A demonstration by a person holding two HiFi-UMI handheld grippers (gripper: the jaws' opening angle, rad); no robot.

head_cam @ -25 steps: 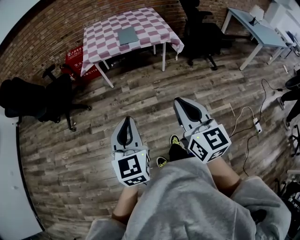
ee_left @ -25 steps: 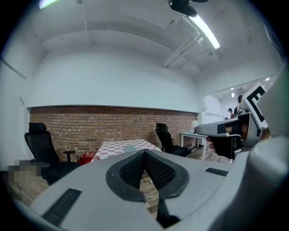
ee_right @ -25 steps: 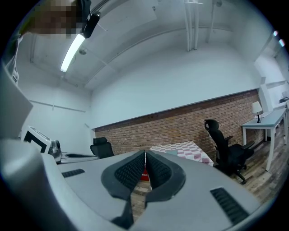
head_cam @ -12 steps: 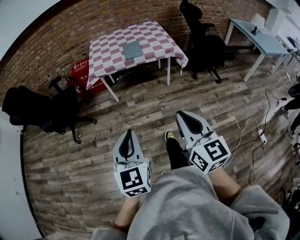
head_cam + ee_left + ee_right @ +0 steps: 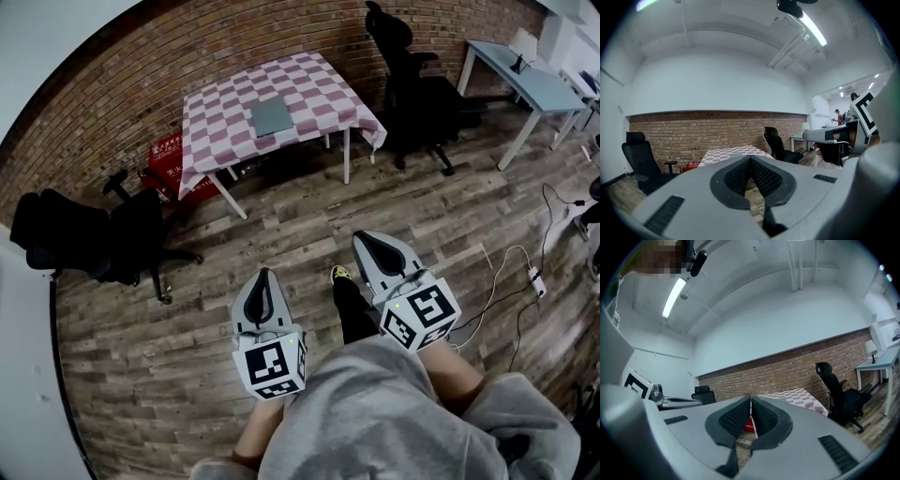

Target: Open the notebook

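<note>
L claw (image 5: 265,274), R claw (image 5: 362,236) shut; notebook (image 5: 272,115) prob. closed.

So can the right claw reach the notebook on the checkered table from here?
Probably not yet. The right claw is shut and empty, well short of the notebook on the checkered table; bare wooden floor lies between, nothing blocking.

Notebook (image 5: 272,115): a small grey slab on the checked table (image 5: 323,89) in the head view; cover detail too small to tell; not made out in either gripper view.
Red box (image 5: 172,155): partly under the table, print unreadable.
Person's hands: covered by the left gripper (image 5: 265,277) and the right gripper (image 5: 363,238).
Pale desk (image 5: 530,80): cut off at the top right edge.
Far figure (image 5: 837,114): too small to tell.
</note>
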